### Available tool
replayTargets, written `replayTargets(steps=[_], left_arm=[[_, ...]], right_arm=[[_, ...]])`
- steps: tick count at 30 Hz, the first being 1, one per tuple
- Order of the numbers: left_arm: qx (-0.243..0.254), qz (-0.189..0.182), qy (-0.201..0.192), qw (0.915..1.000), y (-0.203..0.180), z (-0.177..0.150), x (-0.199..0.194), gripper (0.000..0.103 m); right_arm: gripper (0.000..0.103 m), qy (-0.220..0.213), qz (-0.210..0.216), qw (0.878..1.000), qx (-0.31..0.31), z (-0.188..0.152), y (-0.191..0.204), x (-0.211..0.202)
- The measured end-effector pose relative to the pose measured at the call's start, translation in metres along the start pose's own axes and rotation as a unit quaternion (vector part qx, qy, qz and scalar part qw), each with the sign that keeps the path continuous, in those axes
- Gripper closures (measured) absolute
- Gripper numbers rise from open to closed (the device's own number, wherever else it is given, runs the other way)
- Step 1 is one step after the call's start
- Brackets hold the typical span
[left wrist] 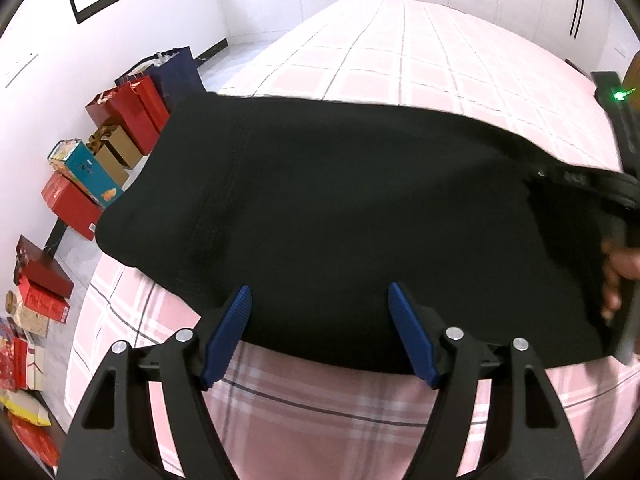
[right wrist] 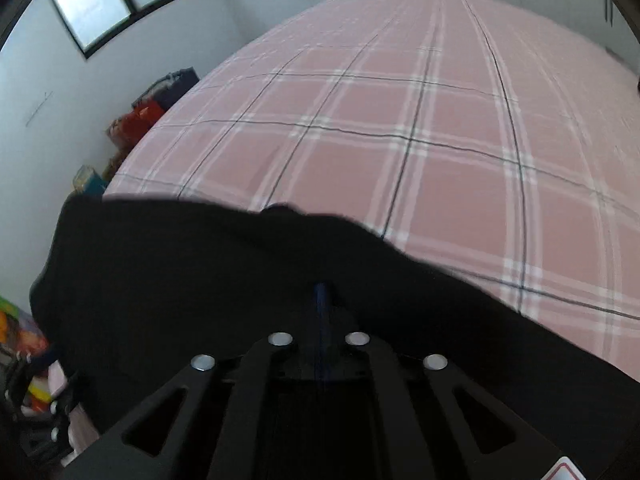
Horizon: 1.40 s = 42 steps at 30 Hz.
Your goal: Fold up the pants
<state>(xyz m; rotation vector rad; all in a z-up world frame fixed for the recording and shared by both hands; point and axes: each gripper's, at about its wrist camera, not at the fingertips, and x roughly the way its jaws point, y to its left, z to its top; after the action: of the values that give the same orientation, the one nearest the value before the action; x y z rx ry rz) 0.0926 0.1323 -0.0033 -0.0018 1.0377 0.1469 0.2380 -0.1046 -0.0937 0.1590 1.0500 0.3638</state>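
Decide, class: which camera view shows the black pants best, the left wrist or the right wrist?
The left wrist view. There the black pants lie spread on the pink plaid bed, outline and a seam sharp and well lit. In the right wrist view the pants are a dark, blurred mass, partly hidden behind the right gripper.

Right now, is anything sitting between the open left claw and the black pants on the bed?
Nothing visible. The left claw is open, and the near edge of the black pants lies directly between its blue fingers on the pink plaid bed.
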Motion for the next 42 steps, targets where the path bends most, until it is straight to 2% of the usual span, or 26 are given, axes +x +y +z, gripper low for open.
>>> replayTargets(steps=[2,5,6,9,12,14,15,16,18,20,22,25,29,31,33,35,36,37,39,42], left_arm=[[0.007,0.011,-0.017,0.9998,-0.009,0.004,-0.014,0.034],[0.025,0.025,-0.033,0.9988,-0.025,0.008,-0.029,0.034],[0.028,0.023,-0.033,0.9988,-0.030,0.008,-0.032,0.034],[0.033,0.009,-0.033,0.9988,-0.051,0.007,-0.041,0.034],[0.044,0.012,-0.038,0.9982,-0.076,0.000,-0.048,0.029],[0.044,0.020,-0.043,0.9979,-0.089,-0.009,-0.050,0.014],[0.043,0.020,-0.046,0.9978,-0.095,-0.013,-0.050,0.014],[0.042,0.018,-0.049,0.9977,-0.102,-0.020,-0.052,0.013],[0.041,0.008,-0.061,0.9972,-0.115,-0.035,-0.052,0.012],[0.045,-0.010,-0.078,0.9959,-0.126,-0.048,-0.050,0.011],[0.051,-0.015,-0.079,0.9954,-0.133,-0.054,-0.048,0.011],[0.060,-0.017,-0.095,0.9936,-0.142,-0.055,-0.047,0.011],[0.078,0.005,-0.111,0.9908,-0.154,-0.058,-0.045,0.011],[0.082,0.009,-0.112,0.9902,-0.153,-0.057,-0.043,0.010],[0.084,0.016,-0.110,0.9902,-0.150,-0.055,-0.038,0.010],[0.080,0.017,-0.104,0.9912,-0.148,-0.055,-0.035,0.010],[0.077,0.016,-0.102,0.9916,-0.147,-0.054,-0.033,0.010],[0.075,0.016,-0.101,0.9919,-0.146,-0.053,-0.032,0.010],[0.069,0.018,-0.100,0.9925,-0.144,-0.054,-0.030,0.010],[0.056,0.015,-0.093,0.9940,-0.137,-0.052,-0.027,0.010]], right_arm=[[0.096,-0.036,-0.014,0.999,0.034,0.006,-0.007,-0.026],[0.094,-0.083,0.010,0.995,0.052,-0.015,-0.015,-0.077],[0.094,-0.100,-0.013,0.994,0.049,-0.045,-0.032,-0.112],[0.094,-0.111,-0.076,0.989,0.062,-0.091,-0.083,-0.154],[0.094,-0.119,-0.130,0.978,0.109,-0.133,-0.135,-0.194],[0.078,-0.126,-0.176,0.963,0.158,-0.170,-0.181,-0.224],[0.055,-0.130,-0.199,0.955,0.179,-0.186,-0.200,-0.236],[0.045,-0.139,-0.229,0.942,0.204,-0.209,-0.225,-0.255],[0.043,-0.138,-0.270,0.924,0.232,-0.235,-0.261,-0.277],[0.038,-0.128,-0.301,0.906,0.267,-0.257,-0.300,-0.294],[0.035,-0.134,-0.290,0.898,0.301,-0.273,-0.334,-0.309],[0.034,-0.159,-0.252,0.885,0.358,-0.296,-0.377,-0.322],[0.032,-0.189,-0.178,0.866,0.426,-0.294,-0.416,-0.313],[0.032,-0.218,-0.192,0.861,0.417,-0.287,-0.415,-0.314],[0.032,-0.231,-0.191,0.867,0.398,-0.277,-0.412,-0.313],[0.036,-0.193,-0.170,0.879,0.402,-0.268,-0.421,-0.297],[0.047,-0.172,-0.171,0.880,0.408,-0.266,-0.423,-0.290],[0.053,-0.172,-0.174,0.881,0.405,-0.266,-0.421,-0.290],[0.053,-0.199,-0.177,0.881,0.390,-0.273,-0.410,-0.302],[0.052,-0.193,-0.189,0.881,0.389,-0.290,-0.406,-0.303]])
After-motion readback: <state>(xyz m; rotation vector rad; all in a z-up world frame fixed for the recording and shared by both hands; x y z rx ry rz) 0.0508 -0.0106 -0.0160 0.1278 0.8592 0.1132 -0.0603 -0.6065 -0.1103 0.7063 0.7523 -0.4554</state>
